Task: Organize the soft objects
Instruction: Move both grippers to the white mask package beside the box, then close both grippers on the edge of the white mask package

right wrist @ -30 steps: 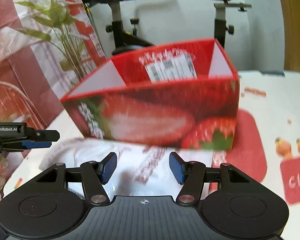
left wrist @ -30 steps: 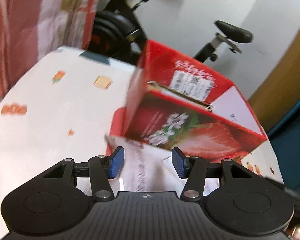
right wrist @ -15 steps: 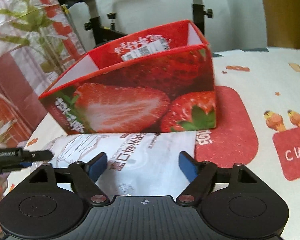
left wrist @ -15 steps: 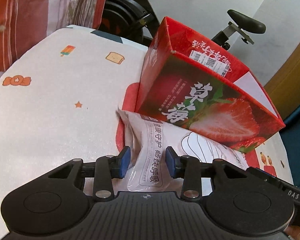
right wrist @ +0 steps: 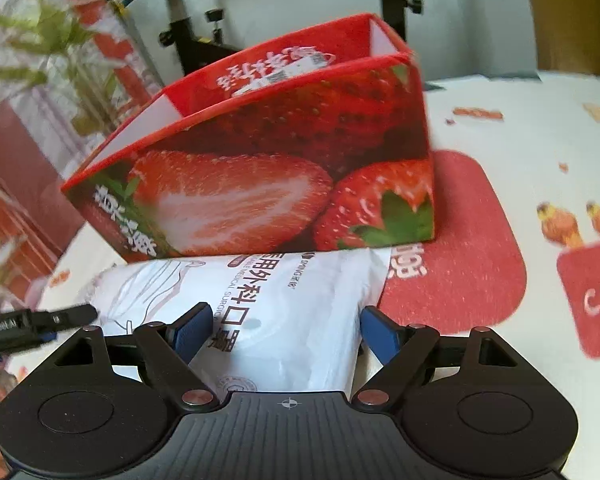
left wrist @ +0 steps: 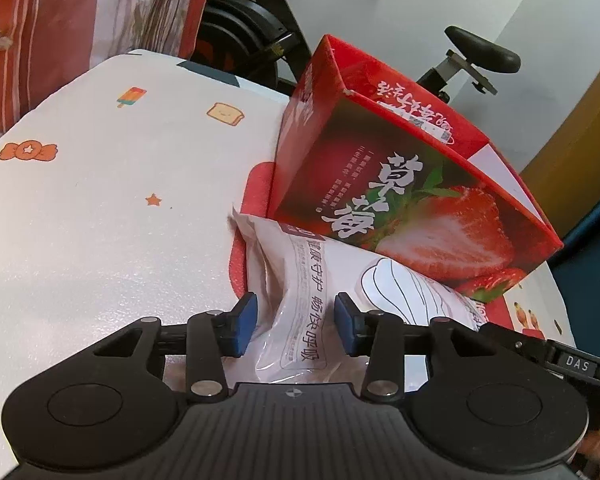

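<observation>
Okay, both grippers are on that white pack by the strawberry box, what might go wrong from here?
1. The pack lies with its far edge against or under the tilted box; pulling it may drag or tip the box.
2. The left gripper pinches a bunched fold of slick film while its jaws are opening; it may slip out.
3. The right gripper stands open around the pack, so only the left end would lift.

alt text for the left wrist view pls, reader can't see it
The left gripper straddles the crumpled near end of a white plastic mask packet lying on a white cartoon-print tablecloth; its blue pads sit at the packet's sides, jaws opening. A red strawberry-print box stands open-topped just behind, over the packet's far edge, with an exercise bike beyond.
</observation>
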